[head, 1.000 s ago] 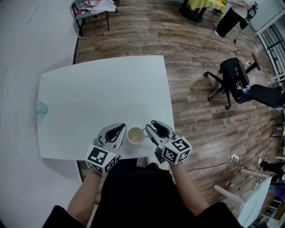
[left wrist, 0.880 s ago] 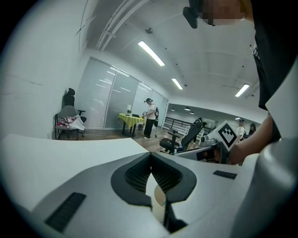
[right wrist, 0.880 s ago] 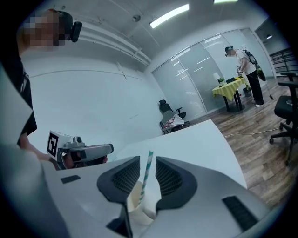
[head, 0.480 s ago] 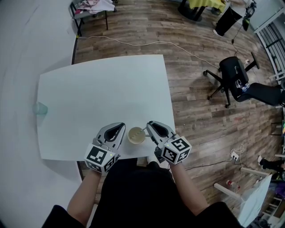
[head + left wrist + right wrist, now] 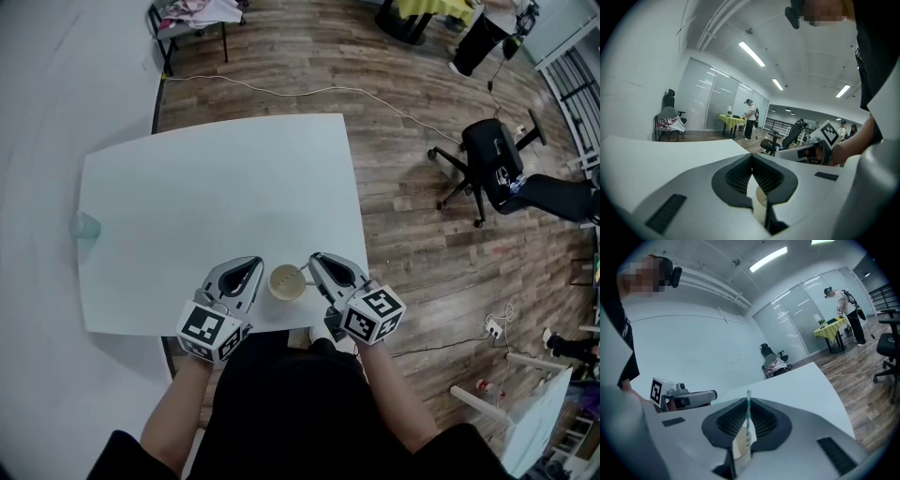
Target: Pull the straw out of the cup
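Paper cup [image 5: 286, 282] squeezed between left gripper [image 5: 253, 269] and right gripper [image 5: 317, 264]; table [image 5: 225, 178] beyond it is wide open, only a teal cup [image 5: 84, 227] at the far-left edge.

Your table [image 5: 216, 187] is smooth matt white; the floor [image 5: 412, 234] is wood plank. The cup [image 5: 286, 282] looks like matt cream paper, the straw [image 5: 748, 425] striped paper. Your right gripper [image 5: 748, 401] is smooth grey plastic with ribbed black pads [image 5: 764, 420].

Nothing readable; only square markers on left tool [image 5: 249, 268] and right tool [image 5: 319, 262]
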### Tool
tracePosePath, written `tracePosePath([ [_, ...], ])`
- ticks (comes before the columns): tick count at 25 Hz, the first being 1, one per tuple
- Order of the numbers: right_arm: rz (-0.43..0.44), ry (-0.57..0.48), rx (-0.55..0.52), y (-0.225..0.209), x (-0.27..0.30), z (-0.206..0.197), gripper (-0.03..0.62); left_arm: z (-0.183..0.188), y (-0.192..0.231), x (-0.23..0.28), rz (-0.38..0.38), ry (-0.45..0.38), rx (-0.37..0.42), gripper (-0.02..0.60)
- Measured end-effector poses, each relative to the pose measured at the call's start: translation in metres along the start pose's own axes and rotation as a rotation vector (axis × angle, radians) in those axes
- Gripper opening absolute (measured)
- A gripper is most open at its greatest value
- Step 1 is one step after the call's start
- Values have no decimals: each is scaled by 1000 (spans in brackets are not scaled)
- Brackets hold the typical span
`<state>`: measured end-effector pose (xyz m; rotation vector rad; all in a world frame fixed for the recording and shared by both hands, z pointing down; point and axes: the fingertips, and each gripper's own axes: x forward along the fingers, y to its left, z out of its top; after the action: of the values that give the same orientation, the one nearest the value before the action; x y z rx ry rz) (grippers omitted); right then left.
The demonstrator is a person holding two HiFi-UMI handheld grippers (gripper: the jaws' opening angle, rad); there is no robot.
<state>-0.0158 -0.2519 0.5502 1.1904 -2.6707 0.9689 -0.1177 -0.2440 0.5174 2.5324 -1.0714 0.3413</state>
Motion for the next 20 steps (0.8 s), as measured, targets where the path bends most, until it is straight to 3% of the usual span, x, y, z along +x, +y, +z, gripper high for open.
tracePosePath([
  [20, 97, -62, -42, 22, -26, 31, 40, 9, -22, -18, 90, -39, 2, 14],
])
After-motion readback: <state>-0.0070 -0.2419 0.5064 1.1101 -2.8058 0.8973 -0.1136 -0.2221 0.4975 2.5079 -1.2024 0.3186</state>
